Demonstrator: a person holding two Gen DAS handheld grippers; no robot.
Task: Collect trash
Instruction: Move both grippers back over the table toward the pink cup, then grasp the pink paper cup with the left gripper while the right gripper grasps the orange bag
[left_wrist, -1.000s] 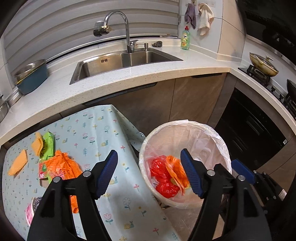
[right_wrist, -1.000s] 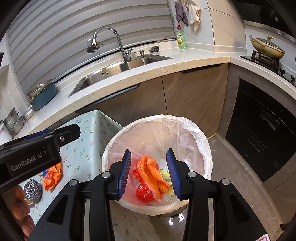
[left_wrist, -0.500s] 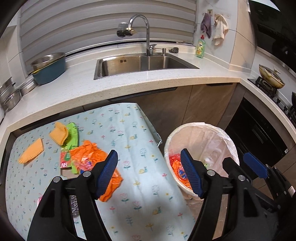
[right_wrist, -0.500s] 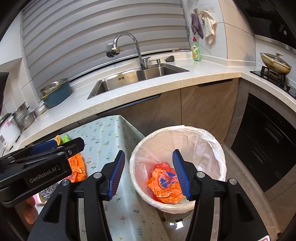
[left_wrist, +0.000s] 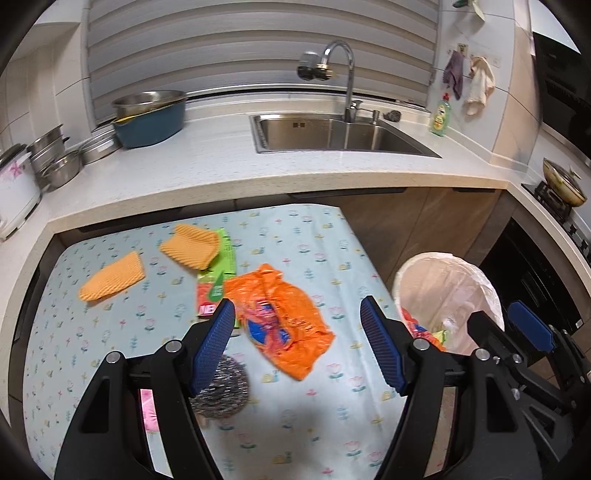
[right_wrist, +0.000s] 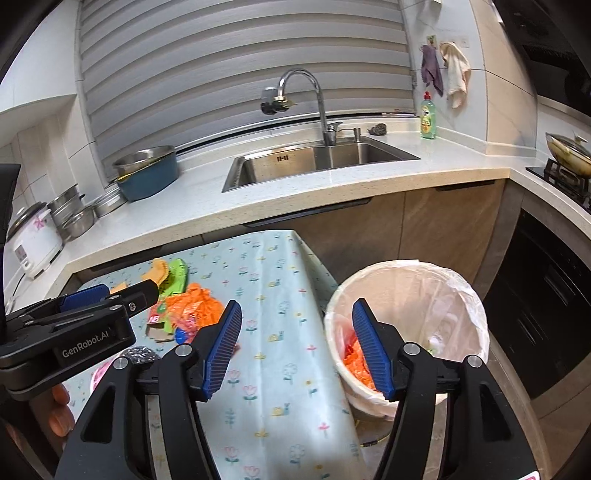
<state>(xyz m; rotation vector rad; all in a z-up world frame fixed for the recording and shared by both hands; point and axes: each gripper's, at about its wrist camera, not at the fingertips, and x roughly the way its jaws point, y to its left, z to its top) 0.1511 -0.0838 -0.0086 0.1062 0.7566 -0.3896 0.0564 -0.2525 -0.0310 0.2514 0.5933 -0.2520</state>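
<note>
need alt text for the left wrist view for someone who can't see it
The open left gripper hovers empty over a floral tablecloth, with a crumpled orange wrapper below it. Around it lie two orange cloths, a green packet and a steel scourer. A lined bin holding trash stands to the right, a sink behind.

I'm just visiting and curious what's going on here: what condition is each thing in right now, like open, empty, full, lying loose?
Left claw: open, nothing between its fingers.
Right claw: jaws opening, empty.
Trash bin: lined with a bag, holding some orange wrappers.
Orange wrapper: crumpled, loose on the table.
Steel scrubber: resting on the table.
Faucet: no water seen running.
Sink: looks empty.
</note>
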